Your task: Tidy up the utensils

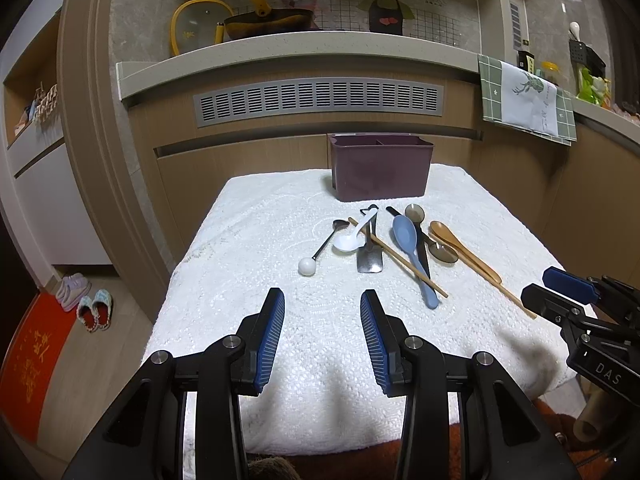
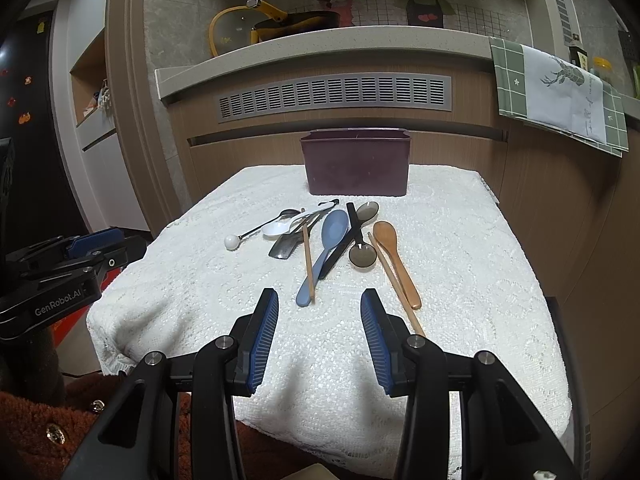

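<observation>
- Nothing is sorted yet — spoons (image 2: 326,240) and chopsticks (image 2: 308,260) lie heaped mid-desk (image 2: 460,280), just before the empty maroon caddy (image 2: 356,164).
- Left tool (image 1: 322,312) and right tool (image 2: 318,308) hover near, jaws apart, empty.
- Next: pick one loose piece — the blue spoon lies nearest the right tool.

Matt plastic holder (image 1: 380,168), wooden spoon (image 2: 394,256), rough lace cloth (image 1: 256,240).
</observation>
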### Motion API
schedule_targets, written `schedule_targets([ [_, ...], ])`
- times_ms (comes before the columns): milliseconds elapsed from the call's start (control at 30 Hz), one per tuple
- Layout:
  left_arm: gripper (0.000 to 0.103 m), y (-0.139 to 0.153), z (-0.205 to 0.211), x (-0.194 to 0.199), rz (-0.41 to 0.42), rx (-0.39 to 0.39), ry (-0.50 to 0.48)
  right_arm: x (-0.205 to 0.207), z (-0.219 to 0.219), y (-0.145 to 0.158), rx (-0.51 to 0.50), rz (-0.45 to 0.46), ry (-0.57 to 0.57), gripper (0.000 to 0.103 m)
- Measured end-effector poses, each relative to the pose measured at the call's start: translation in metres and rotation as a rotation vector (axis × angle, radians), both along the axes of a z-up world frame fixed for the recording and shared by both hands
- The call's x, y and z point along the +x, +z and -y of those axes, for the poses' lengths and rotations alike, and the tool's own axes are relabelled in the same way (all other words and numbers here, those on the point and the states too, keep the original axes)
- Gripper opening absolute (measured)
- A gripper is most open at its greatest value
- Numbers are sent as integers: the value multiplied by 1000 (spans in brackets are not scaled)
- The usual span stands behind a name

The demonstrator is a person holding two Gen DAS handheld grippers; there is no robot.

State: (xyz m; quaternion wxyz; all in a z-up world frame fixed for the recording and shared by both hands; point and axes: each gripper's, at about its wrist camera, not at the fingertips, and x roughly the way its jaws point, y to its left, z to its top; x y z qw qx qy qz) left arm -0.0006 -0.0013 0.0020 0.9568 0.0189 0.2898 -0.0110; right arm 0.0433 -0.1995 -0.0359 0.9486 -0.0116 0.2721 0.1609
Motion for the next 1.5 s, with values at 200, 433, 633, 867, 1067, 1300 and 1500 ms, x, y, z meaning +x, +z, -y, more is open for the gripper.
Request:
schedule_targets([
  [200,41,0,1,0,-2,-1,0,0,1,-1,1,-5,-2,40],
  [433,41,0,1,0,-2,-1,1,0,0,-2,1,-6,-2,40],
  [633,41,-1,2,0,-3,-1,1,0,0,-2,0,-7,-3,40],
  [867,41,-1,1,1,-5,-1,0,1,0,-2,0,-7,-3,40],
  [1067,41,-1,1,1,-5,-2,0,1,0,-2,0,-9,-3,40],
  [1300,41,0,1,1,-6,-2,0,1,-1,-3,-1,-10,-3,40],
  [1500,41,0,1,1,-6,-3,0,0,-1,-4,-1,-10,-3,40],
])
